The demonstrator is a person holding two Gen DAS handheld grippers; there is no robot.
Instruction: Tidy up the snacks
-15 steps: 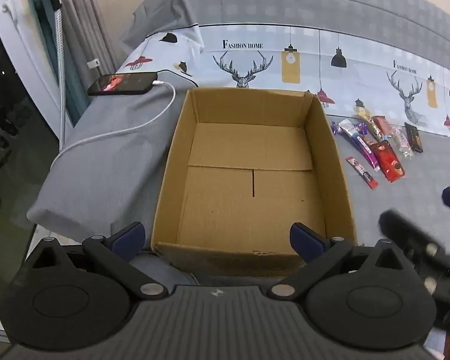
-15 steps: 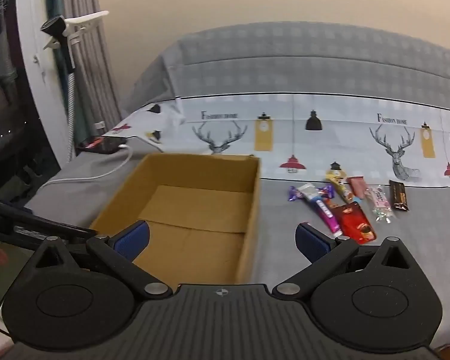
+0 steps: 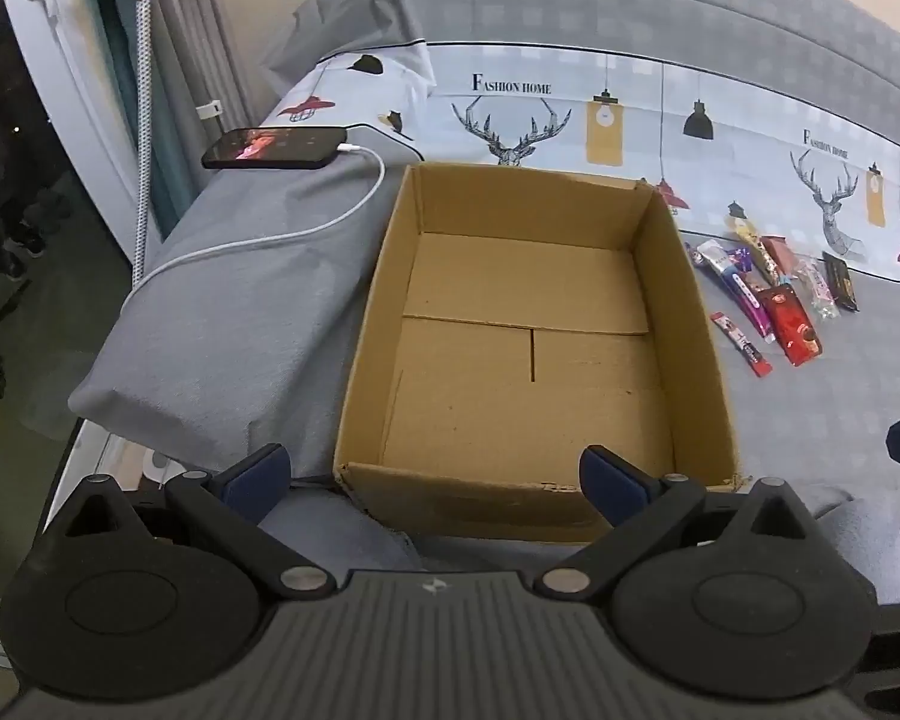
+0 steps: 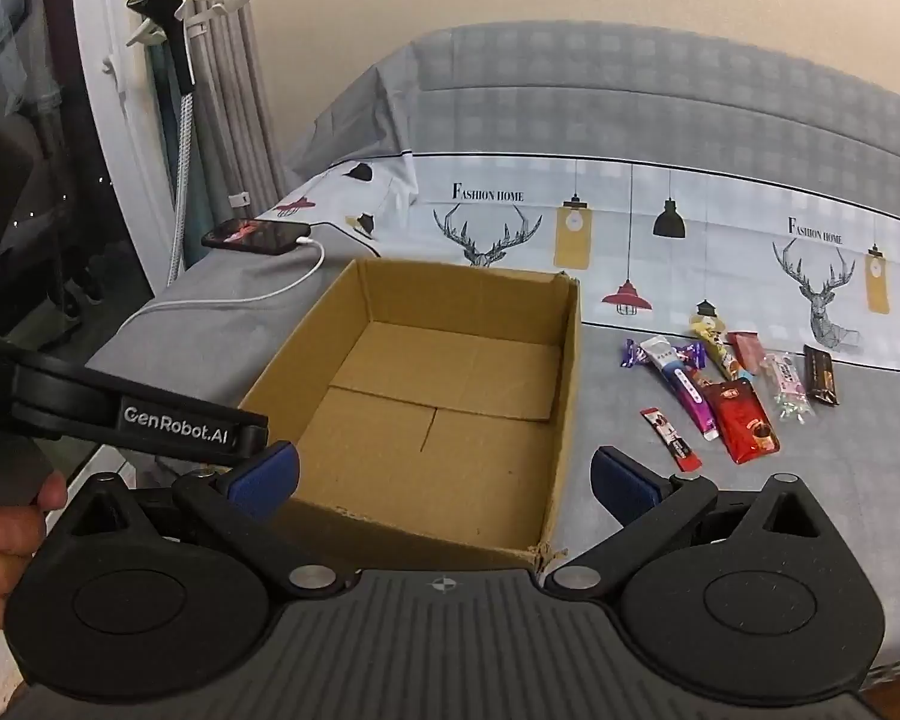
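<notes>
1. A cardboard box is seen standing empty on a grey bed; nothing has yet been packed.
2. The snacks are laid out in a loose cluster on the cover to the right of the box, apart from its wall.
3. The left gripper is held spread wide over the box's near edge, nothing between its jaws.
4. The right gripper is likewise held wide and empty.
5. The whole sorting job is judged still to be done.
</notes>
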